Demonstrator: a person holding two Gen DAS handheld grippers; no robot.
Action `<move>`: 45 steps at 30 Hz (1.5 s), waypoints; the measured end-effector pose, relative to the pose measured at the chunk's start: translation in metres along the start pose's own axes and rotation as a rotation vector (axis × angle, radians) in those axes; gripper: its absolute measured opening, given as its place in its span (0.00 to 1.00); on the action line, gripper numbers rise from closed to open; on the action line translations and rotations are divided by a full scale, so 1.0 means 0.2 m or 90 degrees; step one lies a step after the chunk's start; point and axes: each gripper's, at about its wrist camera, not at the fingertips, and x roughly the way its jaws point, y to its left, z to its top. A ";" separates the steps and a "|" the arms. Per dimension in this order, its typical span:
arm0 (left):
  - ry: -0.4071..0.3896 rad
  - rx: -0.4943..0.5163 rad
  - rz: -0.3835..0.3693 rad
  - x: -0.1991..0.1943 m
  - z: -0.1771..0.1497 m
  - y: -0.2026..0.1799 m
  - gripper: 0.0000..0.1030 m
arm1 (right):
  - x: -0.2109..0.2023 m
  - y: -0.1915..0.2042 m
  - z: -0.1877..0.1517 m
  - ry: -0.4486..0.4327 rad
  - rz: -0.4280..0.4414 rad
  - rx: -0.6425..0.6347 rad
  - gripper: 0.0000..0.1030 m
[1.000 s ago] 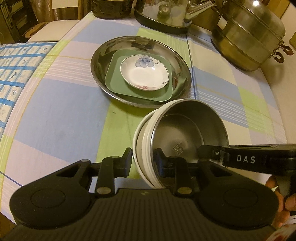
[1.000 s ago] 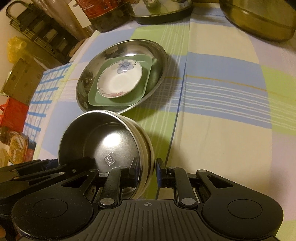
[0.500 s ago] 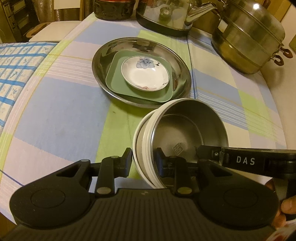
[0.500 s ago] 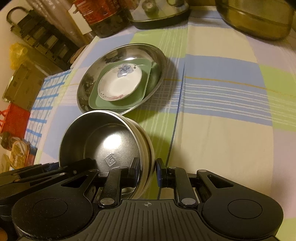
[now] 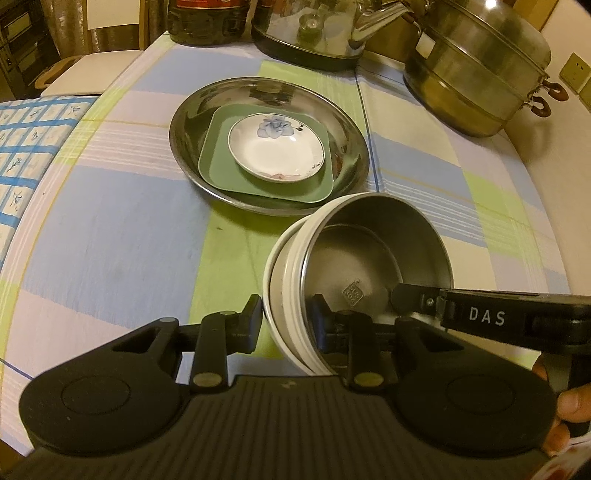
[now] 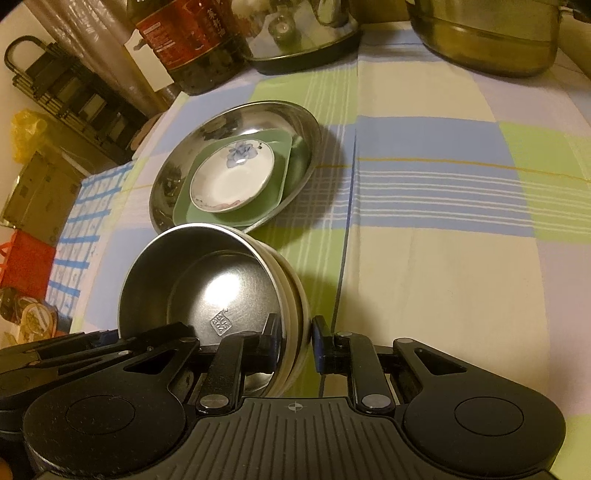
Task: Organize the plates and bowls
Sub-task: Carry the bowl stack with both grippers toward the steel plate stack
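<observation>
A steel bowl [image 5: 369, 258] [image 6: 207, 280] sits nested in white bowls [image 5: 280, 280] [image 6: 295, 295], and the stack is gripped from both sides. My left gripper [image 5: 287, 321] is shut on the stack's left rim, one finger outside and one inside. My right gripper [image 6: 295, 341] is shut on the opposite rim; in the left wrist view its finger [image 5: 400, 295] reaches into the bowl. Just beyond lies a large steel plate [image 5: 184, 147] [image 6: 236, 122] holding a green square plate [image 5: 218, 173] [image 6: 273, 192] and a white flowered saucer [image 5: 275, 147] [image 6: 232, 173].
At the table's far edge stand a steel kettle [image 5: 314, 33], a tiered steel steamer pot [image 5: 476, 62] and a dark bottle with a red label [image 6: 188, 40]. A blue-checked cloth [image 5: 29, 147] lies to the left. A person's fingers [image 5: 572, 402] hold the right gripper.
Both grips on the bowl stack are unchanged. The right wrist view has tipped up slightly, so more of the far bottle and kettle shows.
</observation>
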 end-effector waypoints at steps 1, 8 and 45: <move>0.001 0.001 -0.001 0.00 0.00 0.00 0.24 | 0.00 0.00 0.00 0.001 -0.001 0.000 0.17; 0.009 0.000 -0.012 0.00 0.00 0.01 0.24 | -0.01 0.01 0.00 0.003 -0.009 0.000 0.17; -0.034 0.020 -0.028 -0.13 0.14 0.00 0.24 | -0.16 0.08 0.14 -0.021 -0.006 -0.015 0.17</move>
